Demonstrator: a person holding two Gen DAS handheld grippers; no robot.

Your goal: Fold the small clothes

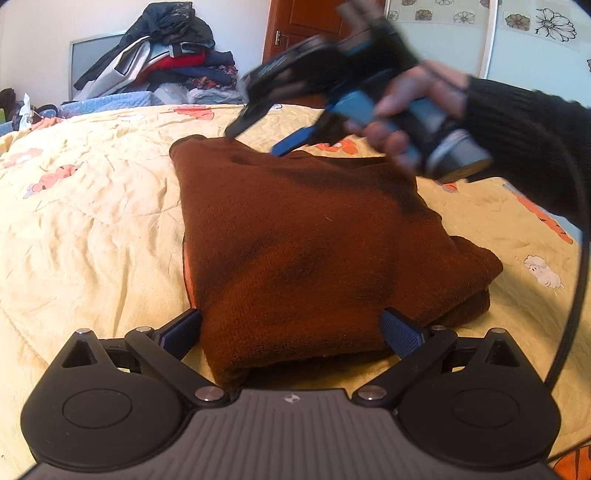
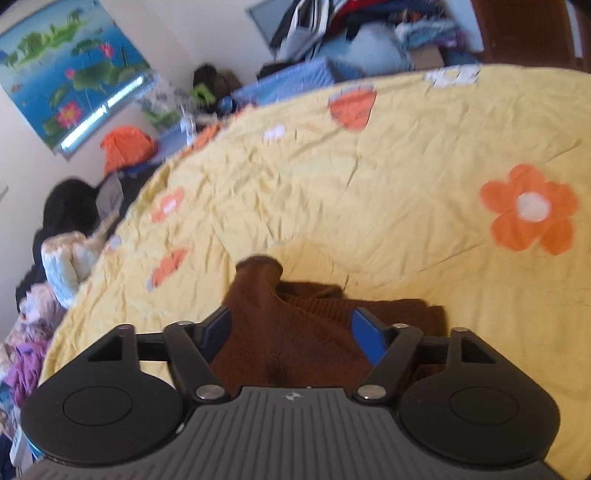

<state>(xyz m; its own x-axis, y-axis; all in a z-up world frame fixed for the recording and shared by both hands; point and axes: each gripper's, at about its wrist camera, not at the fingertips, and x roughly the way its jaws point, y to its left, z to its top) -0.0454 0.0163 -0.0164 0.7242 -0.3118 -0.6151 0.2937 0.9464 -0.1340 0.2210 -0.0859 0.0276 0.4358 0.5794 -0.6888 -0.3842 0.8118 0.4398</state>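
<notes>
Lying folded on the yellow bed [image 1: 92, 221], the brown sweater [image 1: 303, 240] is bracketed at opposite ends; left gripper [image 1: 291, 328] and right gripper [image 2: 291, 328] fingers spread apart around cloth, seemingly to square the bundle.

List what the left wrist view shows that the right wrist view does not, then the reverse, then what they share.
Only the left wrist view: the right gripper seen from outside, held by the person's right hand, plus a brown wooden door.

Only the right wrist view: a lotus pond wall poster and a large orange flower print.

Both: the folded brown knitted garment between open fingers, the yellow floral bedspread, and a heap of clothes behind.
</notes>
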